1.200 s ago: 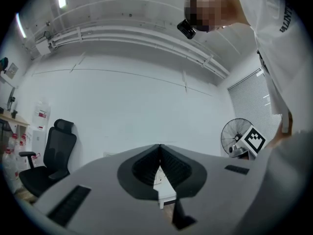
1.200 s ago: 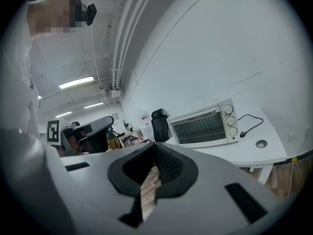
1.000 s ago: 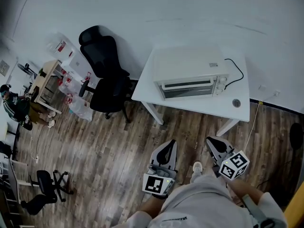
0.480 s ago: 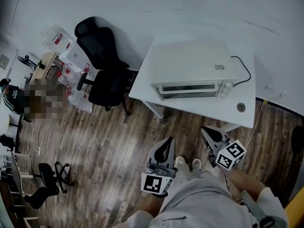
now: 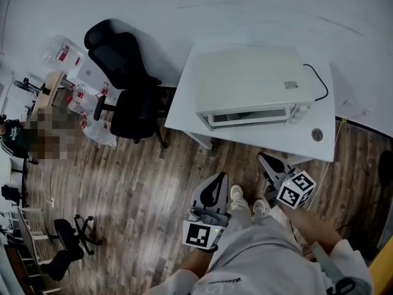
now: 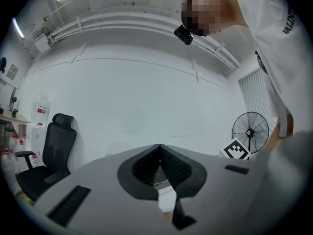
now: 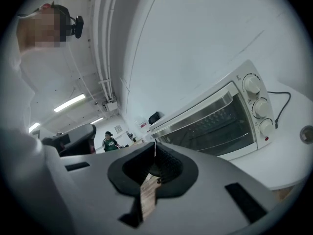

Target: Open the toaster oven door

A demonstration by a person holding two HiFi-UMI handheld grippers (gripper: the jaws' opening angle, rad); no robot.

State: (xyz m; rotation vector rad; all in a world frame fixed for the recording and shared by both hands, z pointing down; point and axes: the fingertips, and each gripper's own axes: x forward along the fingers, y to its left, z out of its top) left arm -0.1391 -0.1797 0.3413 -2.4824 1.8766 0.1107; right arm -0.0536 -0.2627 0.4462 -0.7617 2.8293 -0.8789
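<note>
A white toaster oven [image 5: 249,85] stands on a white table [image 5: 184,118], its glass door [image 5: 252,117] closed. In the right gripper view the toaster oven [image 7: 215,121] fills the right side, with its door handle [image 7: 193,112] along the top of the glass and three knobs [image 7: 259,106] at the right. My left gripper [image 5: 220,176] hangs over the wooden floor short of the table, jaws shut and empty [image 6: 159,146]. My right gripper [image 5: 263,158] is close below the table's front edge, also shut with nothing held [image 7: 155,142]. Neither touches the oven.
A black office chair [image 5: 126,78] stands left of the table. A black cable [image 5: 319,82] runs from the oven's right side, and a small round object [image 5: 317,134] lies on the table's right corner. A standing fan [image 6: 250,131] shows at the right. The person's shoes [image 5: 245,198] are between the grippers.
The table and oven have come closer in the head view. Both grippers have moved forward toward the table, the right one nearly reaching its front edge. Both stay shut.
</note>
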